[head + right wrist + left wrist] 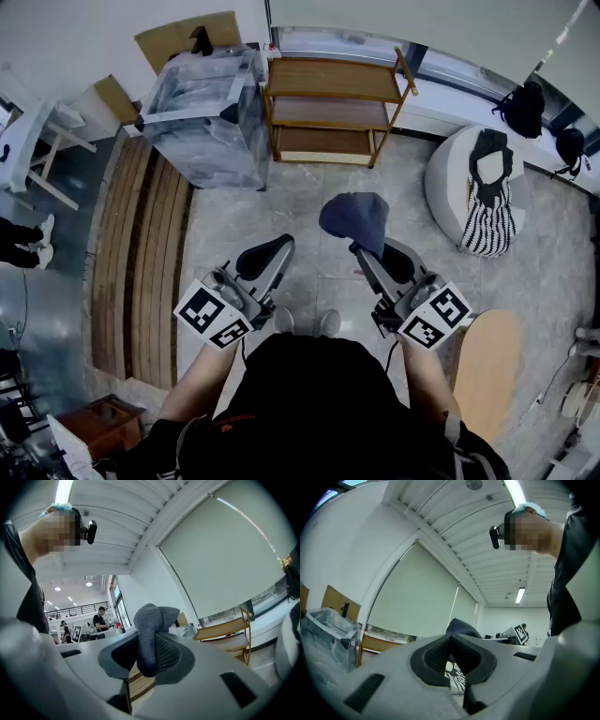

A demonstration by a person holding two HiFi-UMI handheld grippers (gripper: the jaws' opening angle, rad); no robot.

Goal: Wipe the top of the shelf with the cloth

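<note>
**A:** Right gripper, straight down its own view: both jaws clamped on the cloth, a grey-blue weave bunched up and flopping over above the tips.

**B:** And from the head view that cloth is a dark lump covering the right gripper's tips. You couldn't read the clamp from up there.

**A:** Left gripper?

**B:** Jaws together, pads meeting at the tip, nothing between them. Below the tips there's a slit, and through it a scrap of the striped bag.

**A:** The head view puts the left gripper beside the right one, both over grey floor tiles and well apart from the shelf.

**B:** That shelf has three wooden tiers and stands at the floor's far edge, against the window wall. The cloth is nowhere near its top board.

**A:** The right gripper view catches the shelf side-on, off to the right. The left gripper view gives only a wooden strip of it.

**B:** Room to move?

**A:** Open tiles run from the grippers to the shelf front. Just beside the shelf's left end is a plastic-wrapped crate, and timber slats lie along the floor's left side.

**B:** On the right, a white round seat carries the striped bag, near the shelf's right end but apart from it. There's a round wooden board at the near right.

**A:** Only the right gripper view shows people at desks far behind.
</note>
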